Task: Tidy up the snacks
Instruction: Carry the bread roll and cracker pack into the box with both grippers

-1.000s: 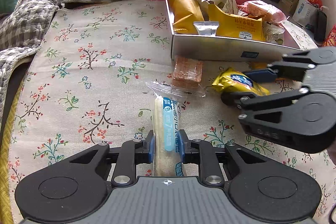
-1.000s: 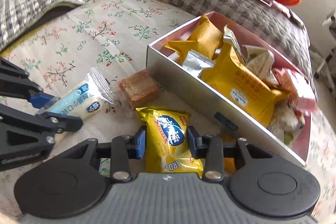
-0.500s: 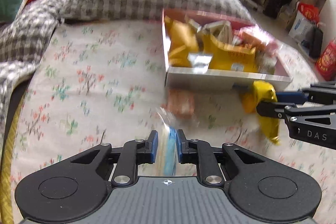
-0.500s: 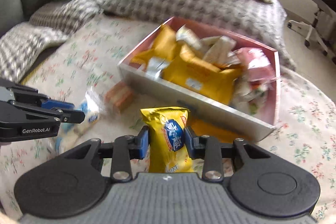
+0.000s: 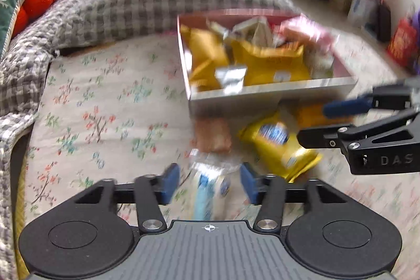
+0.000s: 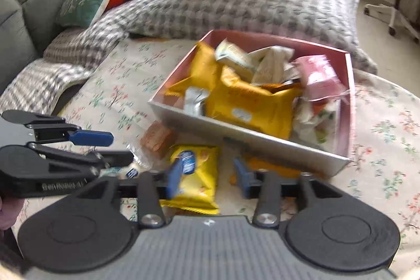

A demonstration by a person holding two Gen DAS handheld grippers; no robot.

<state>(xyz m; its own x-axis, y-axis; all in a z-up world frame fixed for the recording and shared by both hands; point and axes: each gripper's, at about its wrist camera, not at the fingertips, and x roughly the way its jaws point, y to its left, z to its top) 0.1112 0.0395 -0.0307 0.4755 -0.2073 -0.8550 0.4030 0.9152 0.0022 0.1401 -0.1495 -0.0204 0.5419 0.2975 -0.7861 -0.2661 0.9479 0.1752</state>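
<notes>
The left tongs [image 5: 208, 181] are hanging released over the white-and-blue snack packet [image 5: 210, 190] lying on the floral cloth [image 5: 105, 109]. Beside it, the right tongs [image 6: 208, 176] are gaping wide above the yellow snack bag [image 6: 195, 180], just before the pink snack box [image 6: 262, 141].

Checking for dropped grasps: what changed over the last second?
Both grippers opened. The left gripper let go of the white-blue packet; the right gripper released the yellow packet. Both packets lie outside the box, which stayed put.
</notes>
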